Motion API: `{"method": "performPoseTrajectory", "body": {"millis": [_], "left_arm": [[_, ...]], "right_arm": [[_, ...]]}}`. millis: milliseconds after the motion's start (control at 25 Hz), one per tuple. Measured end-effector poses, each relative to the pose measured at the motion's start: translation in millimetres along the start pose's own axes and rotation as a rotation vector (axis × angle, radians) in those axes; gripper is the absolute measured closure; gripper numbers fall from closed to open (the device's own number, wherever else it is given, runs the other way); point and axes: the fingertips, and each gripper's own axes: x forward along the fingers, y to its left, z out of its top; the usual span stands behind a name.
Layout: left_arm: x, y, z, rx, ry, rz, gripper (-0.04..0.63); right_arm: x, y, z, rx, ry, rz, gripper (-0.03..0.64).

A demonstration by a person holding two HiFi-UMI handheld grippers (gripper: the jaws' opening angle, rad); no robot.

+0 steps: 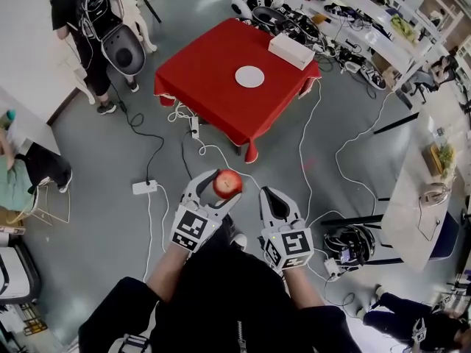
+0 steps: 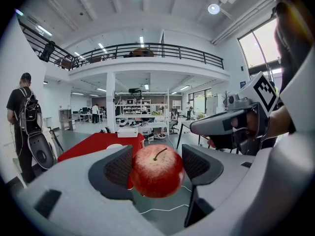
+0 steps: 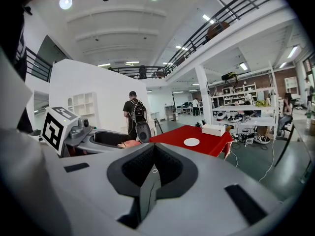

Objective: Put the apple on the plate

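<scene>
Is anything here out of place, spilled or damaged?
Nothing is spilled or damaged. The red apple sits stem-up in the left tool, and the round white plate lies flat on the red-clothed table. Only loose white cables sprawl untidily across the grey floor before it.

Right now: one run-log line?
left gripper: shut on apple | right gripper: shut, empty | plate: bare, on red table ahead
</scene>
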Motion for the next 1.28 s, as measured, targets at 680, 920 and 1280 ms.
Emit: {"method": "performPoseTrajectory", "body": {"millis": [680,920,1280], "left_arm": [[99,93,22,-0.010,0.005,-0.087,0.281],[124,140,27,-0.009,0.010,-0.111,0.281],[149,200,23,-0.005,0.026,-0.132,0.281]], "right_arm": [[105,-66,38,0.015,0.035,-0.073,0.606],[157,-79,51,0.029,0.042,-0.097,0.606],[215,-94,57,0.052,0.061,-0.131,0.606]]}}
